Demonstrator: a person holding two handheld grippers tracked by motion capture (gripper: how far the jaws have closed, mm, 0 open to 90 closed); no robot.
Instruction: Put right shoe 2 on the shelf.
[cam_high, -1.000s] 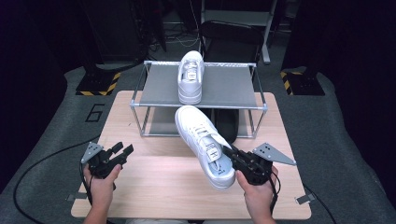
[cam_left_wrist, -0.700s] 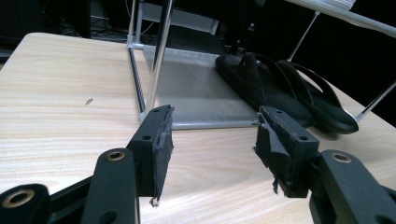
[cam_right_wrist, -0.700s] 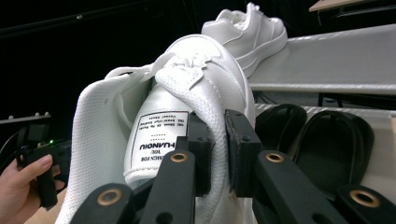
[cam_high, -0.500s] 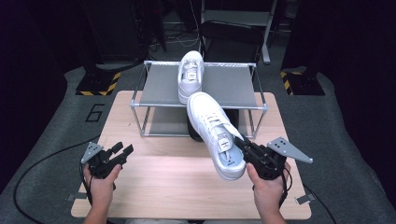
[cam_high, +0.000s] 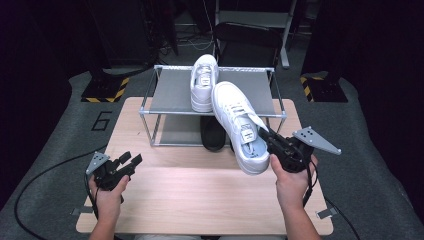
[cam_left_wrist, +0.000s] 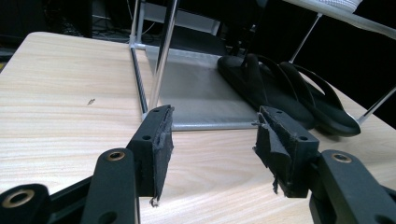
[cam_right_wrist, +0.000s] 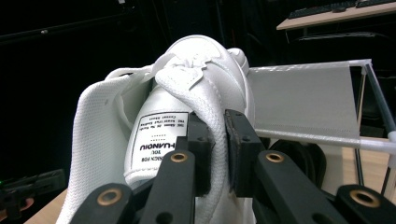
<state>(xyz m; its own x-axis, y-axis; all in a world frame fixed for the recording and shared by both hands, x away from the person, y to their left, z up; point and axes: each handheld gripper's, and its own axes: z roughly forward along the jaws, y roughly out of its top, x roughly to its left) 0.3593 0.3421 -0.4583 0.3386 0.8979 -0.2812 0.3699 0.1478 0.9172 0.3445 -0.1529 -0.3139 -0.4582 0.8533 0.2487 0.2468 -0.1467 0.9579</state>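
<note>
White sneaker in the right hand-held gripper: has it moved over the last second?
Yes. The white lace-up sneaker, clamped by the right hand-held gripper, has risen off the wooden table and gone toward the metal-framed grey shoe rack, its toe now overlapping the top shelf.

Smooth white leather sneaker (cam_high: 240, 125); pale matt wood table (cam_high: 200, 195); shiny metal rack (cam_high: 172, 92)

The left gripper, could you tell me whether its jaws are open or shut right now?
Open. The left gripper holds its pads well apart above the table, with nothing between them.
</note>
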